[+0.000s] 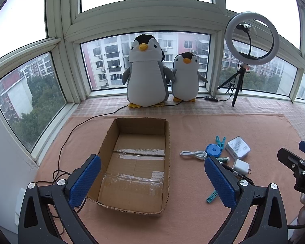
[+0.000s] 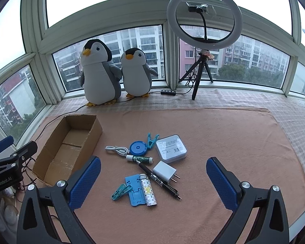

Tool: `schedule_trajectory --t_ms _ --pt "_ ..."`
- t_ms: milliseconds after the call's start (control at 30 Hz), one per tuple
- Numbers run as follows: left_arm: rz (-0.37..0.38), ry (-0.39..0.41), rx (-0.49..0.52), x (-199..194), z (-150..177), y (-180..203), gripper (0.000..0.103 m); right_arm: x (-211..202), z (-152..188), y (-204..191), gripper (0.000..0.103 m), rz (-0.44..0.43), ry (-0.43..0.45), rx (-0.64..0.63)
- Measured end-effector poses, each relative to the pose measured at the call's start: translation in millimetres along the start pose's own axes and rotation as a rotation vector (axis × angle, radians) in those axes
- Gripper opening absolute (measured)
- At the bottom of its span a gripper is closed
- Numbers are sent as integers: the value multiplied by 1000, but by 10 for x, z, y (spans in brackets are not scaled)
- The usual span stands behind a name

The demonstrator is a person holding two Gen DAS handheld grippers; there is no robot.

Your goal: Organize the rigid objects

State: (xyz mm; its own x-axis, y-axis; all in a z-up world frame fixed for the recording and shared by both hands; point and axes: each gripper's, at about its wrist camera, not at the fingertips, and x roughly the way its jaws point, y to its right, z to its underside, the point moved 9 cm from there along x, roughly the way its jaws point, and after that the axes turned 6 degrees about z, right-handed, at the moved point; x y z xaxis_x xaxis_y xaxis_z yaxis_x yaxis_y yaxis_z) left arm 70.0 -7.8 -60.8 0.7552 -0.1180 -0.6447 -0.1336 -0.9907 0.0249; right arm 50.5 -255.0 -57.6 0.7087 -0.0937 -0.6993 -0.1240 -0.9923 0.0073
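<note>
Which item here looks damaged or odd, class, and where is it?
The cardboard box on the left of the pink cloth looks worn: its top flaps are gone, the rim is ragged, and wrinkled clear tape patches the floor. The small items lie in a loose jumble beside it, none inside yet.

Free room: cardboard box (image 1: 136, 162) stood open-topped with nothing inside; approach from above unobstructed. Bare pink cloth (image 2: 233, 142) lay to the right of the clutter and in front of it.

Obstacles: small items packed close together beside the box, namely white cable (image 2: 117, 150), blue round case (image 2: 137, 148), white square box (image 2: 170, 147), charger plug (image 2: 165, 171), pen (image 2: 158, 180), lighter (image 2: 148, 191), blue stand (image 2: 135, 191) and teal clips (image 2: 121, 191), several touching or overlapping. Black cord (image 1: 71, 136) trailed left of the box. Two plush penguins (image 1: 145, 71) and ring light tripod (image 2: 201, 40) lined the rear window.
</note>
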Motion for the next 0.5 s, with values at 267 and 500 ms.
schedule_trajectory --t_ms 267,500 --pt "-2 -2 -1 -6 -16 3 103 1 2 -2 102 0 -1 0" --pt "-3 -5 -2 20 -19 -5 103 10 23 -13 102 3 -7 -3"
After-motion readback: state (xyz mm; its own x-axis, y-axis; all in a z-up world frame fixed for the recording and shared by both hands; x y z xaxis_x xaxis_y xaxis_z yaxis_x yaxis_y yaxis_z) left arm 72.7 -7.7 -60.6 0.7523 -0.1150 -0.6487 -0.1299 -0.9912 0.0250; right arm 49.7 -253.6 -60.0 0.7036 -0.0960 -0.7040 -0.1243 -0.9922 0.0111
